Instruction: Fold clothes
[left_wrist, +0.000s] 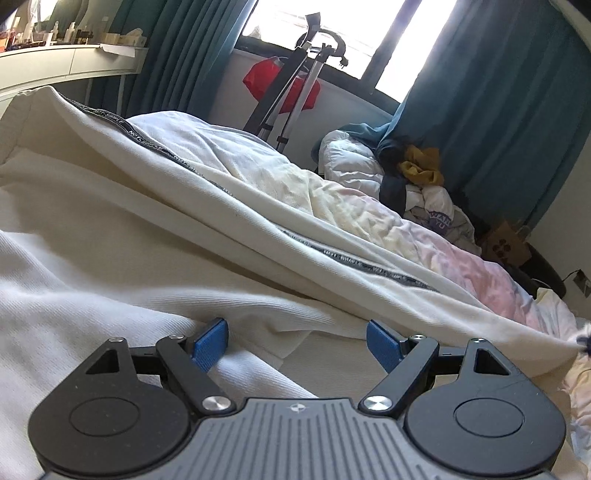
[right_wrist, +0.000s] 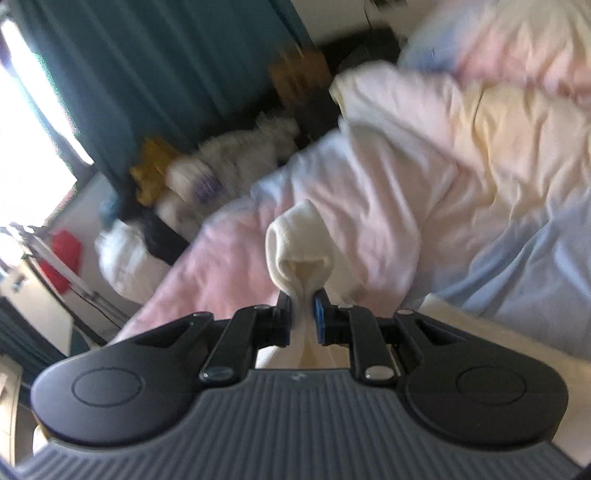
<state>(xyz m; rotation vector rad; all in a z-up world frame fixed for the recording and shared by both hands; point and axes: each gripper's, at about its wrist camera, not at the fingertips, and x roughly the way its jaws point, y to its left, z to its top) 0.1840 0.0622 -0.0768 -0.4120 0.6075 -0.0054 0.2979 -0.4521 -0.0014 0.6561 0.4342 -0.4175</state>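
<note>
A cream knit garment (left_wrist: 155, 206) with a dark lettered stripe (left_wrist: 347, 260) lies stretched across the bed in the left wrist view. My left gripper (left_wrist: 297, 345) is open, its blue pads (left_wrist: 210, 343) resting low on the cream cloth, with nothing between them. In the right wrist view my right gripper (right_wrist: 303, 317) is shut on a bunched end of the cream garment (right_wrist: 299, 243), which puffs out just past the fingertips above the bedding. The right wrist view is blurred.
A pastel pink, yellow and blue duvet (right_wrist: 461, 155) covers the bed (left_wrist: 369, 206). A pile of clothes (left_wrist: 417, 173) lies at the far side by teal curtains (left_wrist: 498, 110). A folded metal stand (left_wrist: 291, 92) with red cloth leans under the window. A shelf (left_wrist: 62, 62) with bottles is far left.
</note>
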